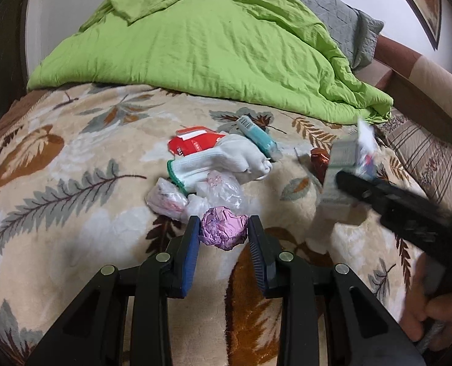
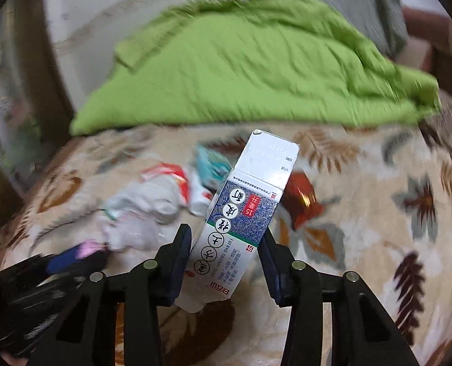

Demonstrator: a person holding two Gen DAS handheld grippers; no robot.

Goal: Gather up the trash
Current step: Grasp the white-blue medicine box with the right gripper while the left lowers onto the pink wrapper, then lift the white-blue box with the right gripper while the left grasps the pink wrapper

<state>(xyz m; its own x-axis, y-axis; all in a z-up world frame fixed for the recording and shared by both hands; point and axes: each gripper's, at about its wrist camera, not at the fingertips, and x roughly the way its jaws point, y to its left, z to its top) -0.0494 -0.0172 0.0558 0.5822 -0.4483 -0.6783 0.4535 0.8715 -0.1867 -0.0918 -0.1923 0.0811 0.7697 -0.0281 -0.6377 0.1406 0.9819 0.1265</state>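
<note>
The left hand-held gripper (image 1: 224, 233) clenches a pink foil ball (image 1: 224, 231) just in front of the white glove (image 1: 222, 160); the right hand-held gripper (image 2: 227, 245) grasps a box (image 2: 244, 213) right of that glove, over the bed (image 1: 73, 183).

On the carton (image 2: 241, 213) we read white Chinese characters in round spots on its blue leaf band, a red tag with "15", and small Latin letters beginning "FUFANG". On the red packet (image 1: 195, 143) the print is too small for us.
</note>
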